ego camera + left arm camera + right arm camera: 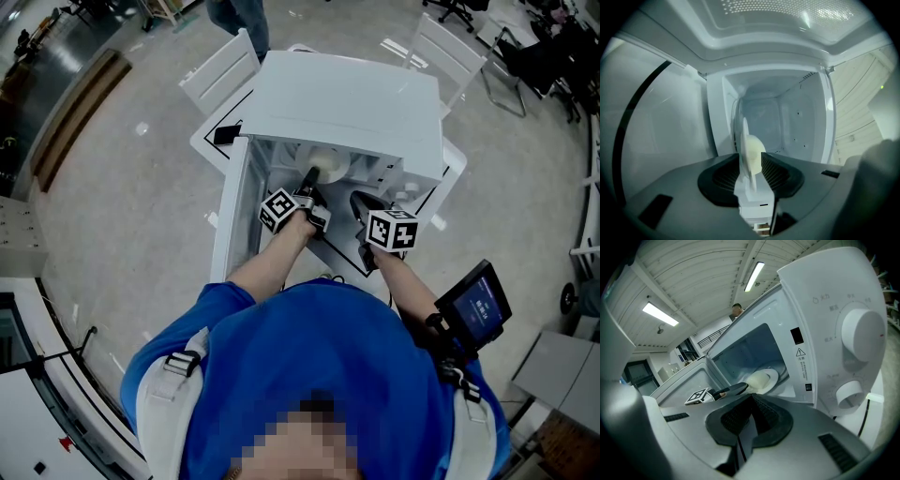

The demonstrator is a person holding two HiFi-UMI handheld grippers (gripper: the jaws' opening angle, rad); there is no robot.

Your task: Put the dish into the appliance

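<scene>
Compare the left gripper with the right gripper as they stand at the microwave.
On the left gripper the fingers stand apart with the dish edge-on between them; on the right gripper the fingers are together and empty. The left gripper reaches into the open microwave; the right gripper sits outside it, near its knobs. Both carry a marker cube.

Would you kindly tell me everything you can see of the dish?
The dish is round and white, with a wide flat rim and a domed cream middle. It looks smooth, like ceramic. It is inside the open microwave, near the front of the cavity. The left gripper has its jaws apart on either side of the rim, which shows edge-on there. Whether a pad touches it I cannot tell. Nothing lies on it.
</scene>
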